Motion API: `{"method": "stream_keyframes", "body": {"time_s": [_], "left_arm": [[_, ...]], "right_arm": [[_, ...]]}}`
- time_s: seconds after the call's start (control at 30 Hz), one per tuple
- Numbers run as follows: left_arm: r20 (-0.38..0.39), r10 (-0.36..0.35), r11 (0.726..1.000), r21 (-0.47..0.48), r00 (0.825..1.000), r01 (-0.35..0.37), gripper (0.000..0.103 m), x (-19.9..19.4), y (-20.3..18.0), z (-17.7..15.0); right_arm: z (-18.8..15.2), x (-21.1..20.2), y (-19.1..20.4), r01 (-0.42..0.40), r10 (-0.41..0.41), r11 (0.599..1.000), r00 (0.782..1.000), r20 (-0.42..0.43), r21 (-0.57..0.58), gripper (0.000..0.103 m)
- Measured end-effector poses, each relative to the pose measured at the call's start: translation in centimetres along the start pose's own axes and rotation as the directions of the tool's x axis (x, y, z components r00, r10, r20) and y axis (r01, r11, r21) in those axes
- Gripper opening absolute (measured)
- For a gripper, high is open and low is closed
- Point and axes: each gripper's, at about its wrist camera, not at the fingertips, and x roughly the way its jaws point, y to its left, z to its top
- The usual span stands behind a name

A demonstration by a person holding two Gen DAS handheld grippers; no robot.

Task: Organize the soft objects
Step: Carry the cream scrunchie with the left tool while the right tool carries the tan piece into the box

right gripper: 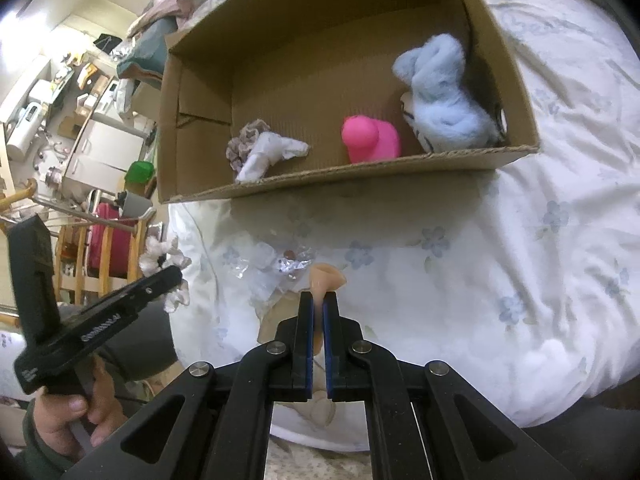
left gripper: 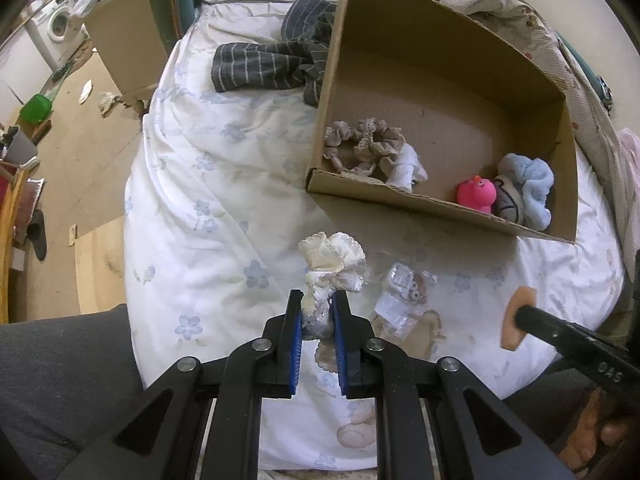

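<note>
My left gripper [left gripper: 316,304] is shut on a cream lace scrunchie [left gripper: 334,264] and holds it above the bed, in front of the cardboard box [left gripper: 400,192]. My right gripper [right gripper: 318,298] is shut on a thin peach sponge pad [right gripper: 327,276], also seen at the right in the left wrist view [left gripper: 518,320]. The box [right gripper: 360,172] holds a beige scrunchie [left gripper: 360,144], a white cloth [right gripper: 268,154], a pink soft toy [right gripper: 370,138] and a pale blue fluffy item [right gripper: 444,92]. The left gripper shows at the left in the right wrist view [right gripper: 168,276].
A crinkled clear plastic packet [left gripper: 404,292] lies on the white floral duvet [left gripper: 208,200] between the grippers. Dark striped clothing [left gripper: 272,64] lies behind the box's left side. A patterned blanket [left gripper: 520,16] is behind the box. The bed's left edge drops to a cluttered floor.
</note>
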Motion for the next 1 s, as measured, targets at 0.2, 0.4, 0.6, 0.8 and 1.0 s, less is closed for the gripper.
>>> {"method": "stream_keyframes", "body": {"time_s": [0.2,0.4,0.6,0.8,1.0], "left_arm": [[0.044,-0.008,1.0,-0.009,0.999,0.009,0.013,-1.7,0.0,0.4],[0.08,-0.04,0.999,0.004,0.996,0.04,0.013,-4.0,-0.7,1.5],[0.156,-0.075,0.996,0.058,0.985,0.067,0.013,-7.6,-2.2,4.3],[0.196,-0.093,0.992,0.097,0.976,0.075,0.013,-9.1,-3.2,7.7],[0.183,-0.095,0.989,0.13,0.979,0.072,0.013,-7.6,-4.6,10.0]], "right_arm": [[0.3,-2.2,1.2,-0.032,0.034,0.999,0.998,0.06,-0.034,0.006],[1.4,-5.8,3.0,-0.065,0.076,0.994,0.987,0.138,-0.086,0.006],[4.0,-9.4,3.6,-0.102,0.123,0.989,0.967,0.223,-0.104,0.006],[7.1,-11.1,3.5,-0.077,0.108,0.989,0.956,0.272,-0.124,0.006],[9.8,-10.9,2.6,-0.051,0.085,0.991,0.952,0.293,-0.121,0.006]]}}
